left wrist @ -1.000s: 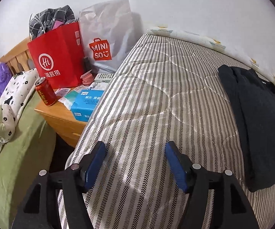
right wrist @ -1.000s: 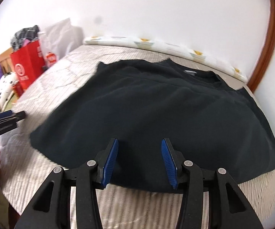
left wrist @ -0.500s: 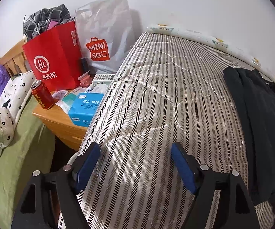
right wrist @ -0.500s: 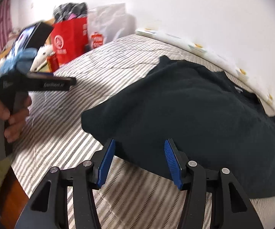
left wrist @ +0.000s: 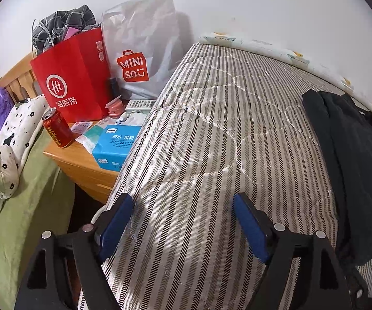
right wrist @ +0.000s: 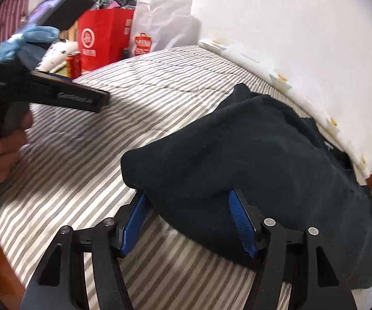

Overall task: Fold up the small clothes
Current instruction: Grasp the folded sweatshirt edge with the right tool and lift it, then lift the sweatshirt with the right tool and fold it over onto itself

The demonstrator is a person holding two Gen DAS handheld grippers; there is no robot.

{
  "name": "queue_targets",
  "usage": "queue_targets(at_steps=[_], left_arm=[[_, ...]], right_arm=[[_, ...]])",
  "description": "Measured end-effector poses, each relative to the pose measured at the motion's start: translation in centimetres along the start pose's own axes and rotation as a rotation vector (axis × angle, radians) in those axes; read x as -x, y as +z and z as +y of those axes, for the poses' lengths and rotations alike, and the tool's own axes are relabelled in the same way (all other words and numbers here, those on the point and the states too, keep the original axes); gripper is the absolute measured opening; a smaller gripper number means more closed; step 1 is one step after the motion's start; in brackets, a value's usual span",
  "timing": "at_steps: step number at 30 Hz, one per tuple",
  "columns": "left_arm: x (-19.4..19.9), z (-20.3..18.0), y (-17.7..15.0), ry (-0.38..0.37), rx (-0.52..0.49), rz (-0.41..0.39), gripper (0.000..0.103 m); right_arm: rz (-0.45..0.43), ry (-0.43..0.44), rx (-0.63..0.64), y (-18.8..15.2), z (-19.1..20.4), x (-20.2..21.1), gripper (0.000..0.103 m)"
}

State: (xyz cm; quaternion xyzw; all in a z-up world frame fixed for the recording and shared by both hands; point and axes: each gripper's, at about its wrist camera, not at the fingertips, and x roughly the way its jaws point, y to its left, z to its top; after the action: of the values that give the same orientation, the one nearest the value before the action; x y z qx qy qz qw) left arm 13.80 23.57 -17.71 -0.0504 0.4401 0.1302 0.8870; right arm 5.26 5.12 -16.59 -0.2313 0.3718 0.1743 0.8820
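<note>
R gripper (right wrist: 188, 219) spread wide, dark garment (right wrist: 263, 160) edge btwn its fingers on striped bed (left wrist: 211, 129). L gripper (left wrist: 183, 222) spread, over bare bed.

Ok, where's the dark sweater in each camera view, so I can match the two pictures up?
Left wrist view: the dark sweater lies along the right edge, on the striped mattress.
Right wrist view: it fills the centre and right, with the right gripper open at its near edge.
Shared landmark: the red paper bag, upper left in both.

Black garment (right wrist: 276, 160) on grey-and-white striped mattress (left wrist: 211, 142); red bag (left wrist: 74, 82).
</note>
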Motion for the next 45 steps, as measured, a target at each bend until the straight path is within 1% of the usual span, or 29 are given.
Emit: queue_targets(at_steps=[1, 2, 3, 4, 5, 6, 9, 12, 15, 17, 19, 20, 22, 24, 25, 28, 30, 32, 33, 36, 37, 38, 40, 41, 43, 45], left_arm=[[0.0, 0.0, -0.1, 0.002, 0.001, 0.0, 0.081], [0.0, 0.1, -0.1, 0.002, 0.0, 0.001, 0.081], [0.0, 0.1, -0.1, 0.002, 0.0, 0.001, 0.081], [0.0, 0.1, 0.0, 0.002, 0.0, 0.0, 0.081], [0.1, 0.0, -0.1, 0.007, -0.001, -0.001, 0.081], [0.2, 0.0, -0.1, 0.01, 0.0, -0.001, 0.081], [0.7, -0.7, -0.3, 0.002, -0.015, -0.003, 0.078], [1.5, -2.6, -0.6, -0.046, -0.047, 0.007, 0.077], [2.5, -4.8, -0.6, -0.109, -0.055, 0.016, 0.077], [3.7, -7.1, -0.4, -0.142, -0.083, -0.008, 0.077], [4.7, -9.4, -0.2, -0.167, -0.108, -0.035, 0.077], [5.1, -10.2, -0.1, -0.184, -0.11, -0.038, 0.077], [5.8, -12.4, 0.0, -0.245, -0.112, -0.04, 0.077], [6.3, -14.1, -0.2, -0.278, -0.123, -0.046, 0.077], [6.7, -15.5, -0.3, -0.304, -0.14, -0.056, 0.077], [7.3, -18.4, -0.7, -0.35, -0.176, -0.059, 0.077], [7.8, -20.8, -1.3, -0.403, -0.222, -0.05, 0.078], [8.2, -22.7, -1.7, -0.441, -0.259, -0.052, 0.078], [8.4, -23.5, -1.9, -0.456, -0.275, -0.052, 0.078], [8.9, -26.6, -2.9, -0.533, -0.344, -0.028, 0.078], [9.1, -27.1, -3.1, -0.545, -0.357, -0.025, 0.078], [9.4, -28.0, -3.5, -0.561, -0.383, -0.024, 0.079], [9.8, -29.3, -4.4, -0.584, -0.427, -0.017, 0.079], [9.9, -29.7, -4.7, -0.594, -0.441, -0.011, 0.079], [10.0, -30.5, -5.4, -0.615, -0.469, 0.006, 0.079], [10.3, -31.1, -6.2, -0.639, -0.507, 0.011, 0.079]], right_arm=[[-0.013, -0.013, -0.004, 0.3, 0.1, -0.1, 0.052], [-0.023, -0.035, 0.0, 0.6, 0.1, -0.2, 0.044], [-0.031, -0.063, 0.015, 0.8, 0.3, -0.4, 0.029], [-0.033, -0.08, 0.021, 1.0, 0.3, -0.5, 0.022], [-0.039, -0.087, 0.012, 1.2, 0.0, -0.4, 0.02], [-0.044, -0.075, -0.004, 1.2, -0.4, -0.1, 0.017], [-0.123, 0.018, -0.115, 1.3, -3.8, 2.6, 0.016], [-0.193, 0.052, -0.189, 1.2, -7.5, 4.9, 0.016], [-0.246, 0.075, -0.296, 0.5, -13.3, 7.0, 0.015], [-0.267, 0.063, -0.356, -0.3, -16.4, 7.9, 0.015], [-0.273, 0.07, -0.43, -1.4, -20.1, 8.4, 0.015], [-0.273, 0.074, -0.481, -2.3, -22.3, 8.6, 0.015], [-0.269, 0.084, -0.553, -3.9, -25.5, 8.8, 0.015], [-0.284, 0.075, -0.617, -6.1, -28.8, 9.4, 0.015], [-0.293, 0.068, -0.636, -6.9, -29.9, 9.6, 0.015], [-0.32, 0.022, -0.725, -10.6, -33.9, 10.5, 0.015], [-0.309, -0.023, -0.789, -13.3, -36.4, 10.5, 0.015], [-0.276, -0.062, -0.852, -15.9, -38.4, 9.9, 0.015], [-0.247, -0.061, -0.889, -17.2, -39.4, 9.2, 0.015], [-0.179, 0.011, -0.959, -19.9, -40.5, 7.1, 0.018], [-0.166, 0.013, -0.963, -20.3, -40.5, 6.7, 0.023], [-0.163, -0.002, -0.951, -20.4, -40.4, 6.7, 0.026], [-0.169, -0.04, -0.93, -20.1, -40.6, 7.1, 0.041], [-0.177, -0.052, -0.931, -20.0, -40.7, 7.3, 0.044], [-0.19, -0.025, -0.941, -20.1, -41.1, 7.4, 0.051], [-0.171, 0.006, -0.935, -19.7, -41.5, 6.6, 0.052]])
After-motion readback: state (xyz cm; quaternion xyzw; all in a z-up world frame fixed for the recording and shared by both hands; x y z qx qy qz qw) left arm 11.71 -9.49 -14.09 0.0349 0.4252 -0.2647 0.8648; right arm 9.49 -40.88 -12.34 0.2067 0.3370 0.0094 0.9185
